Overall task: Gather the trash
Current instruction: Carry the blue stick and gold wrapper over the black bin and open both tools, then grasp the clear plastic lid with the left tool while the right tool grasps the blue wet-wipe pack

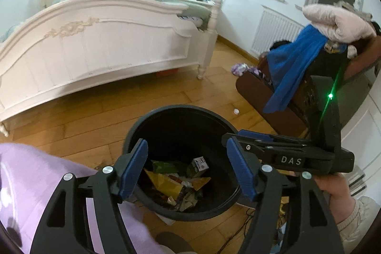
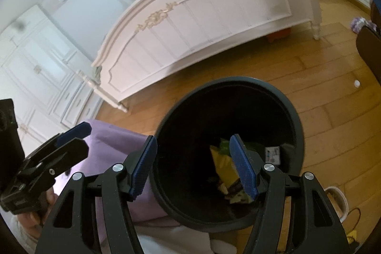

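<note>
Your left gripper (image 1: 188,168) and right gripper (image 2: 195,166) both hang over the black bin (image 1: 152,120) on the wooden floor (image 1: 95,111), jaws apart, nothing between the blue pads. The trash (image 1: 176,185), mainly yellow and green wrappers, lies at the bin's bottom. The right gripper's body reads "DAS" (image 1: 291,160). A white label (image 2: 273,154) inside the bin has print too small to read. The bed (image 1: 95,39) stands behind.

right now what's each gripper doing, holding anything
Left gripper: open, nothing between its fingers, above the trash bin.
Right gripper: open, holding nothing, also above the bin.
</note>
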A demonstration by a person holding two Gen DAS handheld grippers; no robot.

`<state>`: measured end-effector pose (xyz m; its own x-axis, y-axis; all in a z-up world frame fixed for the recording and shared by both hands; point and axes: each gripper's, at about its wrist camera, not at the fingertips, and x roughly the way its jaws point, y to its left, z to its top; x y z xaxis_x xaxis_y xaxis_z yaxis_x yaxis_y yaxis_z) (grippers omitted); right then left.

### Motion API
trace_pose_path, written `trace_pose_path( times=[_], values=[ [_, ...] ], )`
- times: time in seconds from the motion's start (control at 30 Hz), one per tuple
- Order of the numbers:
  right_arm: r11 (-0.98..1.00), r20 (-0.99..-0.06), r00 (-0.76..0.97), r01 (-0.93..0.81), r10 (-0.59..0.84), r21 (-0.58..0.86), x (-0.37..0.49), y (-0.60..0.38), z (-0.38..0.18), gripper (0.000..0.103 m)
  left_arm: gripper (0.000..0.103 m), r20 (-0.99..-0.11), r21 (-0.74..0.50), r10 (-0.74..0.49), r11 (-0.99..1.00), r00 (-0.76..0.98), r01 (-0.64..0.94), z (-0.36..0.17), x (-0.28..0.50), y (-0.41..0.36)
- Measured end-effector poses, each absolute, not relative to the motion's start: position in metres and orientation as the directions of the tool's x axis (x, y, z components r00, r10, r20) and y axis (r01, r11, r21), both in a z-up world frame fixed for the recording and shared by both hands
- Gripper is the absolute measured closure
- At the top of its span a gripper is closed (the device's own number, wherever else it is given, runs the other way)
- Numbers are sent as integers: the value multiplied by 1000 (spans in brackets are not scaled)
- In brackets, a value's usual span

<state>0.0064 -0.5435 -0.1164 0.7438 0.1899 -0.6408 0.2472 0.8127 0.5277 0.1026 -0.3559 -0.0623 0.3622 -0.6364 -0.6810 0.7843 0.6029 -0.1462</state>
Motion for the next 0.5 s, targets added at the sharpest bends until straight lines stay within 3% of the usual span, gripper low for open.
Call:
trace_pose_path(
  times=[0.1,0.17,0.27,0.33,0.5],
  values=[
    [825,-641,737,215,215,523,15,-532,-109,38,29,-658,-155,-629,652,415,742,-55,107,-333],
    [838,-643,734,196,219,509,21,-519,-103,26,25,-640,-159,-620,684,454,711,-50,109,-317],
    [861,-645,733,169,216,480,30,-500,-94,25,25,-614,-158,-601,729,512,666,-43,110,-290],
    [873,-655,728,168,204,458,37,-490,-89,17,25,-584,-142,-572,771,576,621,-38,109,-268],
    [892,-673,701,118,237,436,54,-464,-81,16,23,-546,-106,-472,858,692,503,-27,110,-209]
  ],
)
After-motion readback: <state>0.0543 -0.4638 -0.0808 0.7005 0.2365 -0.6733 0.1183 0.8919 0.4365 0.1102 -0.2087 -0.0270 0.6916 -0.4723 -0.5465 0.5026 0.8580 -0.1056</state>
